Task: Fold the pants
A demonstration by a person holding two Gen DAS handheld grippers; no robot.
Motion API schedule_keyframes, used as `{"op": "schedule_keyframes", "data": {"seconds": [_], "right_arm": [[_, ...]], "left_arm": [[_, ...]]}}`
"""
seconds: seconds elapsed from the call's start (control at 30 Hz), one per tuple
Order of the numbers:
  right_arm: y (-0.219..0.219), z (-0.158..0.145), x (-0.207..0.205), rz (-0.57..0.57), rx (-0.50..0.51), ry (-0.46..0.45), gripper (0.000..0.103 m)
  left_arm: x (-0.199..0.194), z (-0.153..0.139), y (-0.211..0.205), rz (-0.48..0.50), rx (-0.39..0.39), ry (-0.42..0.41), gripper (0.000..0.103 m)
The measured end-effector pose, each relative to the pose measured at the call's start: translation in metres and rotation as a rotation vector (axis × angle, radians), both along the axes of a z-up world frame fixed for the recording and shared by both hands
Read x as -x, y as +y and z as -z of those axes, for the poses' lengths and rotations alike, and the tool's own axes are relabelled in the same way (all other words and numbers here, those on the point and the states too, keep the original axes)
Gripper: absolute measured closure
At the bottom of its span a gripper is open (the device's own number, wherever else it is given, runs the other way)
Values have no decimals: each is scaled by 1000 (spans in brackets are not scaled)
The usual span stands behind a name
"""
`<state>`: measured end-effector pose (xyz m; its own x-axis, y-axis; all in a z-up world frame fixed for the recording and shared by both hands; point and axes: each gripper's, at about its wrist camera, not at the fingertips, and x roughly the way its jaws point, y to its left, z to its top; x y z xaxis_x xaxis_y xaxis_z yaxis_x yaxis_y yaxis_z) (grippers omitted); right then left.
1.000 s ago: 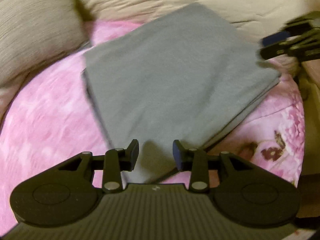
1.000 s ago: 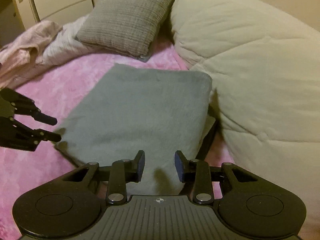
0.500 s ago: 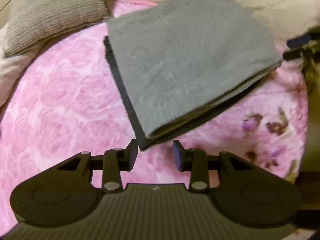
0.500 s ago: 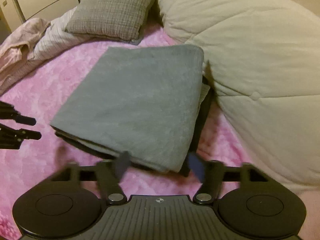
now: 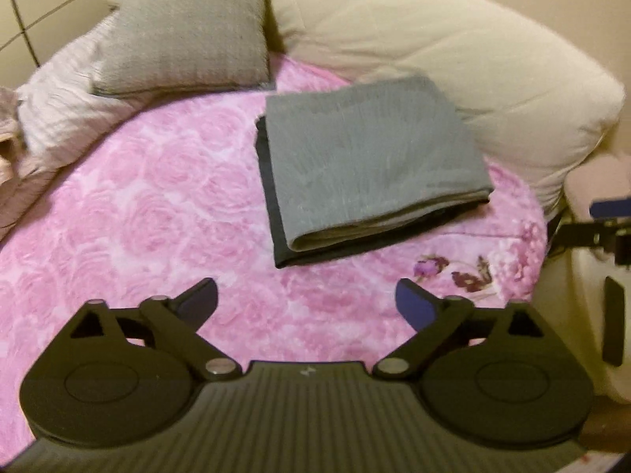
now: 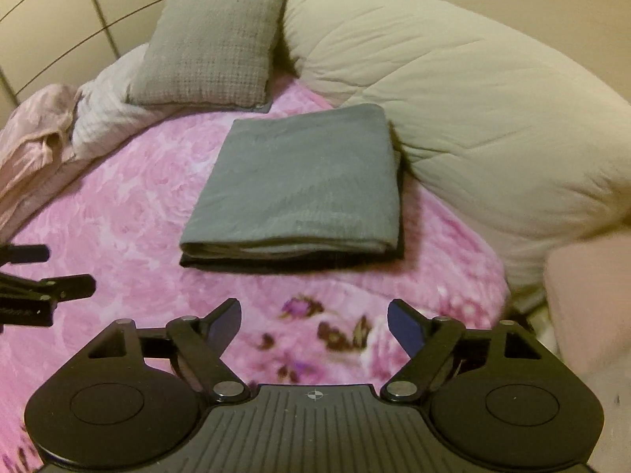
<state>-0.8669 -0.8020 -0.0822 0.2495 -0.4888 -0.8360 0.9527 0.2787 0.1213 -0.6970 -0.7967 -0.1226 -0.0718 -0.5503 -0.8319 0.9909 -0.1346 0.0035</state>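
The grey pants (image 5: 366, 161) lie folded into a flat rectangle on the pink floral blanket (image 5: 150, 213), a dark layer showing along the near and left edges. In the right wrist view the same folded pants (image 6: 299, 185) sit in the middle of the bed. My left gripper (image 5: 307, 302) hovers open in front of the stack, nothing between its fingers. My right gripper (image 6: 314, 321) is open too, held back from the near edge of the pants and empty. Each gripper shows at the edge of the other's view.
A grey cushion (image 6: 213, 47) and a big beige duvet (image 6: 453, 98) crowd the far and right sides of the pants. Pale pink and white bedding (image 6: 51, 130) is heaped at the left. A cabinet front (image 6: 43, 19) stands behind it.
Both grippers have pulled back from the folded pants and their jaws have spread wide apart. The pants now lie farther off, untouched on the blanket.
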Motion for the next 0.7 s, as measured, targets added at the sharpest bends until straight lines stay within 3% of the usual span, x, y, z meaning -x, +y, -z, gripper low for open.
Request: {"op": "schedule_keyframes", "data": {"seconds": [0.13,0.37,0.7], "right_arm": [[38,-27,-4,83,3,-26,17],[87,-57,-13,131,38,-8,14],[95,-88,-12,110,81,-34,14]], "left_arm": [[-8,-27,39,-30,48,42,1],[-15,-59,89,-79,98,91,1],[-15,-87,110,-124,104,104,1]]}}
